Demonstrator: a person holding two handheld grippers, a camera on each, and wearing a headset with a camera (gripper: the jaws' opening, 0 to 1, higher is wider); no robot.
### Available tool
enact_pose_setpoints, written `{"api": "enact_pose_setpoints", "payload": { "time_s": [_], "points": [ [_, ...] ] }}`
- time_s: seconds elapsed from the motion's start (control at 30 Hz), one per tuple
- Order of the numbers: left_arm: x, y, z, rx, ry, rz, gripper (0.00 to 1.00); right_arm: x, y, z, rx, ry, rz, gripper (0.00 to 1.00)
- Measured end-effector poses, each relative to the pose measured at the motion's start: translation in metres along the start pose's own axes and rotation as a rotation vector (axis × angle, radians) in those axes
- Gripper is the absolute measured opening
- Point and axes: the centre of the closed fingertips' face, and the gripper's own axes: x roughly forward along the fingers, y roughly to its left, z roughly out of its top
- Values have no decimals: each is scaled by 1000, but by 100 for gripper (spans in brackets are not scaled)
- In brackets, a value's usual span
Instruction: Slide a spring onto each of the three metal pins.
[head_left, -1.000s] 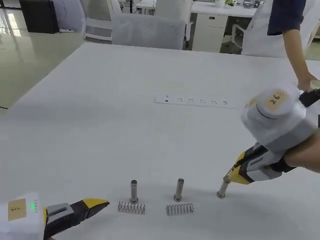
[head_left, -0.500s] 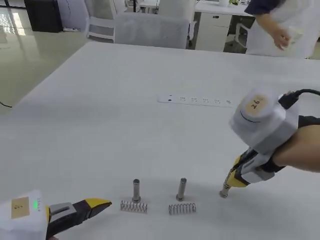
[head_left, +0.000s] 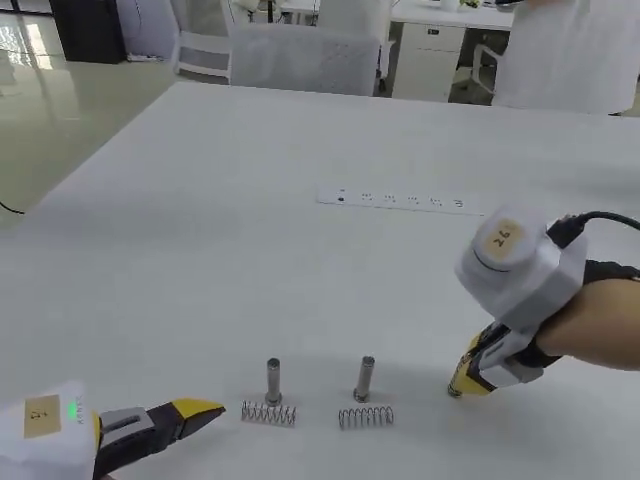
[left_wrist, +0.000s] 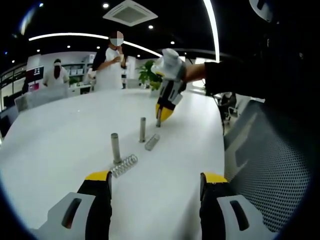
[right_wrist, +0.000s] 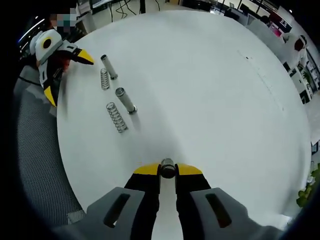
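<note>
Two bare metal pins (head_left: 273, 381) (head_left: 366, 379) stand upright near the table's front edge. A loose spring lies in front of each one (head_left: 268, 412) (head_left: 365, 416). To their right, my right gripper (head_left: 466, 380) points down over the third pin and hides it. In the right gripper view the jaws are closed around that pin's round top (right_wrist: 167, 168), on the spring that sits round it. My left gripper (head_left: 196, 412) rests at the front left, open and empty (left_wrist: 156, 178), aimed at the left pin (left_wrist: 115, 148) and its spring (left_wrist: 124, 165).
A white power strip (head_left: 400, 202) lies across the middle of the white table (head_left: 200, 220). Grey chairs (head_left: 300, 60) stand along the far edge, and a person in white (head_left: 570, 50) is behind them at the right.
My right gripper has come down along the third pin, from above its top to close over the table. The person at the back has moved. My left gripper has stayed put.
</note>
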Motion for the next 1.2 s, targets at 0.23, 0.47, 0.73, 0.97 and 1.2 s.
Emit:
{"api": "enact_pose_setpoints", "payload": {
  "time_s": [0.23, 0.47, 0.73, 0.97, 1.2],
  "points": [
    [0, -1, 0, 0, 1, -1, 68, 8, 4, -11, -21, 17, 4, 11],
    [0, -2, -1, 1, 5, -8, 67, 10, 7, -20, 0, 26, 14, 10],
    [1, -3, -1, 1, 5, -14, 67, 11, 17, -26, 14, 22, 21, 9],
    [2, -4, 0, 3, 4, -18, 67, 12, 31, -24, 7, 16, 35, 9],
    [2, -4, 0, 3, 3, -20, 66, 14, 51, -15, -21, 3, 60, 10]
  ]
}}
